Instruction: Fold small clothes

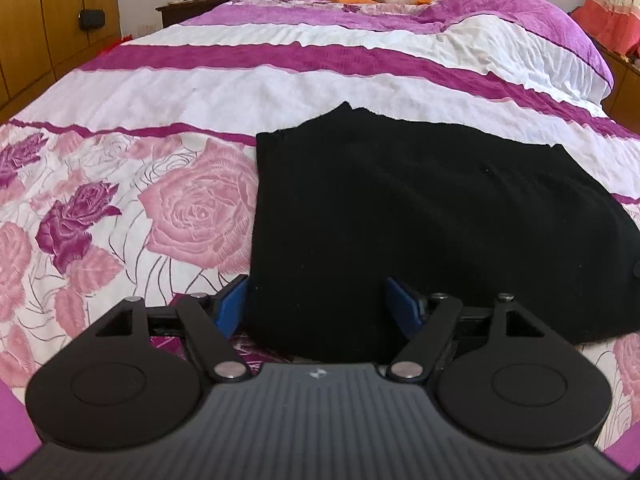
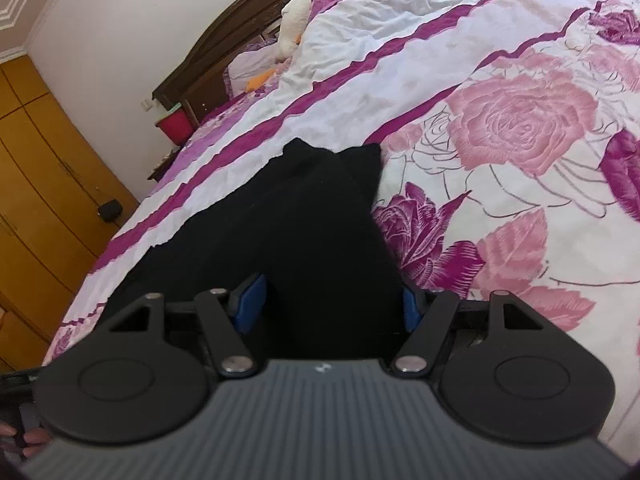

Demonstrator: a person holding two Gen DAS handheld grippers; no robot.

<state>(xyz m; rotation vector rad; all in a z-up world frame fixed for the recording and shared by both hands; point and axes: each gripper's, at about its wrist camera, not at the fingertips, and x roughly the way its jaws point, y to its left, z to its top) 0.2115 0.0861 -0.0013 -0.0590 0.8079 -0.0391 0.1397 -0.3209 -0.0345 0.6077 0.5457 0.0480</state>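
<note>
On bedspread, both tools wide, straddling black garment

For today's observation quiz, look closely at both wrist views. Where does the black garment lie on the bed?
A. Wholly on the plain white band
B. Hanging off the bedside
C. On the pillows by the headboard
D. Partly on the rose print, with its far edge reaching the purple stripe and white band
D: the black garment covers rose print on the bedspread and its far edge crosses the purple stripe onto white.

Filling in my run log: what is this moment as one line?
black garment flat on floral bedspread | left gripper open, straddling near edge | right gripper open, likewise | not gripped
</note>
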